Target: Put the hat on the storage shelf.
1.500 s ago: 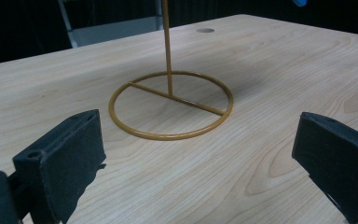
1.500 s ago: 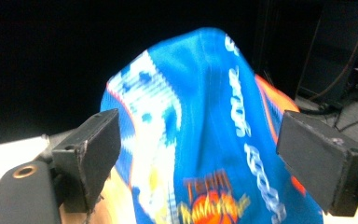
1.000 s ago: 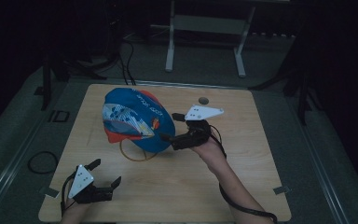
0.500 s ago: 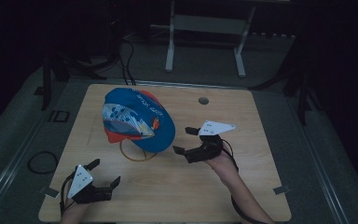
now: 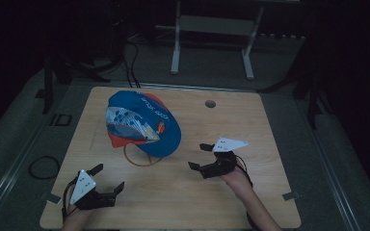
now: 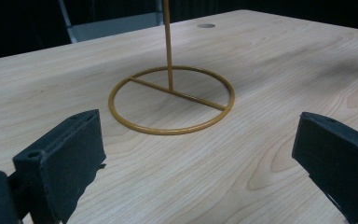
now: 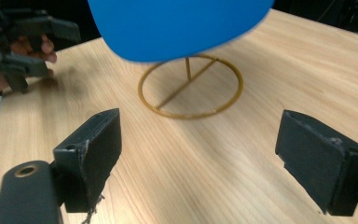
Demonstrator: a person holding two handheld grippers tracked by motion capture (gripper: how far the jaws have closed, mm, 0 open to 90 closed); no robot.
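A blue cap (image 5: 143, 123) with a patterned, orange-edged panel hangs on a thin gold wire stand whose ring base (image 5: 142, 158) rests on the wooden table (image 5: 270, 139). In the left gripper view the ring base (image 6: 171, 99) and its upright rod lie ahead of the jaws. The cap's blue brim (image 7: 177, 25) hangs over the ring base (image 7: 190, 87) in the right gripper view. My left gripper (image 5: 108, 179) sits open near the table's front left corner. My right gripper (image 5: 200, 156) is open and empty, right of the cap and apart from it.
A round hole (image 5: 210, 103) is in the table top at the back. A metal frame stand (image 5: 212, 29) rises on the floor behind the table. A cable loop (image 5: 43, 166) lies on the floor at the left.
My right gripper has let go of the cap's edge and drawn back toward the front right, jaws open. The cap stays on its stand. The left gripper has not moved.
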